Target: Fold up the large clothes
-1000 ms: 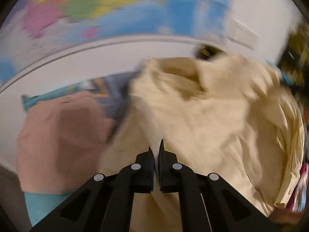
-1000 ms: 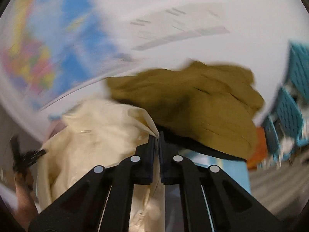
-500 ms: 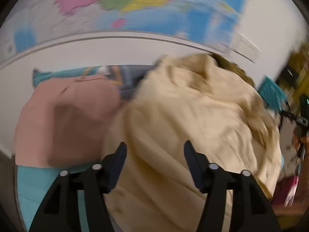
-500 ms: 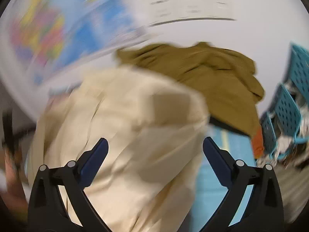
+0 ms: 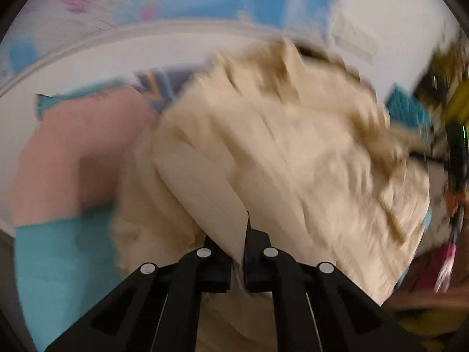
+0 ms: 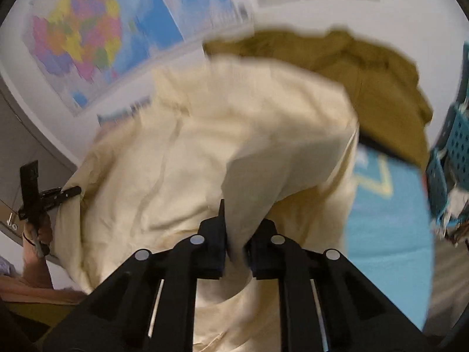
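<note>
The left gripper (image 5: 244,234) is pressed together on a fold of the cream garment (image 5: 278,158), cloth caught between its jaws. In the left wrist view the garment spreads from the gripper toward 1 o'clock, its long axis running from 7 to 1 o'clock, though blur softens its edges. A pink garment (image 5: 73,152) lies at 9 o'clock on the turquoise surface (image 5: 58,264), touching the cream cloth's edge.

The right gripper (image 6: 234,228) pinches another fold of the cream garment (image 6: 205,135), a flap bulging between and over its jaws. Here the cloth runs up toward 12 o'clock and drapes down to 8 o'clock. An olive garment (image 6: 366,73) sits behind it at 1 o'clock. A wall map (image 6: 96,35) hangs at 10 o'clock, and a blue basket (image 6: 451,135) stands at 3 o'clock.
</note>
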Available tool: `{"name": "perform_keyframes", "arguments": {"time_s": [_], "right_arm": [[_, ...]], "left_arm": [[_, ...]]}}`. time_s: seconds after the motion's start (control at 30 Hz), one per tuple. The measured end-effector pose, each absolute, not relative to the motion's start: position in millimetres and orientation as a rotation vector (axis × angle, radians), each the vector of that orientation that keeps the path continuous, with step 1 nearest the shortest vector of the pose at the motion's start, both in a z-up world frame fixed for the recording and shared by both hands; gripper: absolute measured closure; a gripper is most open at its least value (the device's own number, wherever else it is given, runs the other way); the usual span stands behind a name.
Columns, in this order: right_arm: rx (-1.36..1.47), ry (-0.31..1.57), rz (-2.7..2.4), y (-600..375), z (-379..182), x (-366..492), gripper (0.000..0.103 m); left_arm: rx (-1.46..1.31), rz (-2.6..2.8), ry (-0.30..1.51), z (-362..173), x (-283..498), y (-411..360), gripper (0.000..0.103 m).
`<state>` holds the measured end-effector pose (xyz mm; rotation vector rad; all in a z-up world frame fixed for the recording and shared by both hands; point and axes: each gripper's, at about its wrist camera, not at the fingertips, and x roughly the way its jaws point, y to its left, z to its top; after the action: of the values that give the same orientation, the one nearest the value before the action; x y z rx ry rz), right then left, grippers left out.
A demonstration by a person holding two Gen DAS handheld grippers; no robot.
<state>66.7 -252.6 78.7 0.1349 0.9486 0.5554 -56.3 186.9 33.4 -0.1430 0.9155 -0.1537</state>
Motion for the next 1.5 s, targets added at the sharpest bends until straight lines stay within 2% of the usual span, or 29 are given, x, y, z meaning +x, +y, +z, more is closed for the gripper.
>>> {"name": "perform_keyframes", "arguments": {"time_s": [0.17,0.23,0.33,0.37,0.4,0.47,0.53,0.57,0.6,0.67,0.73,0.77,0.8,0.87,0.9,0.97,1.07,1.27,1.33,1.37,1.4,1.43,1.47,1.5], "right_arm": [[0.196,0.832,0.577,-266,128,80,0.092],[0.202,0.83,0.59,-263,131,87,0.092],[0.191,0.888,0.594,-251,111,102,0.085],[0.178,0.903,0.587,-246,107,105,0.079],[0.171,0.926,0.575,-242,99,107,0.065],[0.165,0.959,0.537,-243,87,109,0.049],[0.157,0.971,0.523,-248,83,105,0.044],[0.158,0.975,0.506,-253,83,100,0.035],[0.141,0.971,0.491,-256,84,96,0.03],[0.092,0.954,0.479,-258,85,84,0.026],[0.047,0.953,0.464,-259,81,74,0.025],[0.022,0.963,0.465,-255,77,70,0.029],[0.013,0.965,0.464,-255,75,69,0.046],[0.018,0.971,0.465,-254,74,70,0.069],[0.036,0.962,0.481,-254,77,70,0.076],[0.058,0.933,0.507,-254,87,69,0.083],[0.073,0.888,0.553,-248,105,66,0.088],[0.118,0.833,0.637,-238,130,68,0.091],[0.138,0.831,0.667,-235,132,71,0.092],[0.147,0.83,0.679,-232,132,73,0.092],[0.155,0.828,0.693,-230,133,75,0.092],[0.17,0.825,0.713,-227,134,77,0.092],[0.179,0.823,0.723,-226,135,78,0.092],[0.186,0.818,0.734,-223,137,80,0.092]], "left_arm": [[-0.184,0.035,0.783,92,-56,261,0.099],[-0.199,0.068,0.804,91,-51,288,0.097],[-0.14,0.238,0.935,62,-31,305,0.089],[-0.12,0.29,0.968,52,-27,306,0.085],[-0.109,0.318,0.972,48,-26,305,0.079],[-0.116,0.328,0.902,56,-34,300,0.074],[-0.187,0.277,0.783,79,-52,303,0.065],[-0.218,0.216,0.697,96,-65,301,0.057],[-0.221,0.183,0.657,106,-69,298,0.05],[-0.181,0.047,0.602,123,-80,273,0.04],[-0.11,-0.07,0.598,126,-78,234,0.039],[-0.077,-0.142,0.613,122,-74,211,0.037],[-0.06,-0.223,0.627,118,-69,191,0.035],[-0.022,-0.435,0.69,99,-53,136,0.032],[0.0,-0.497,0.711,92,-47,115,0.032],[0.054,-0.651,0.785,70,-28,61,0.03],[0.109,-0.822,0.885,37,1,-6,0.029],[-0.049,-1.007,1.115,-11,57,-64,0.025],[-0.15,-1.07,1.163,-19,67,-67,0.03],[-0.171,-1.099,1.144,-18,67,-66,0.048],[-0.173,-1.12,1.114,-15,66,-65,0.061],[-0.16,-1.113,1.079,-10,63,-63,0.069],[-0.149,-1.121,1.043,-5,59,-60,0.103],[-0.127,-1.095,1.008,3,55,-56,0.101]]}}
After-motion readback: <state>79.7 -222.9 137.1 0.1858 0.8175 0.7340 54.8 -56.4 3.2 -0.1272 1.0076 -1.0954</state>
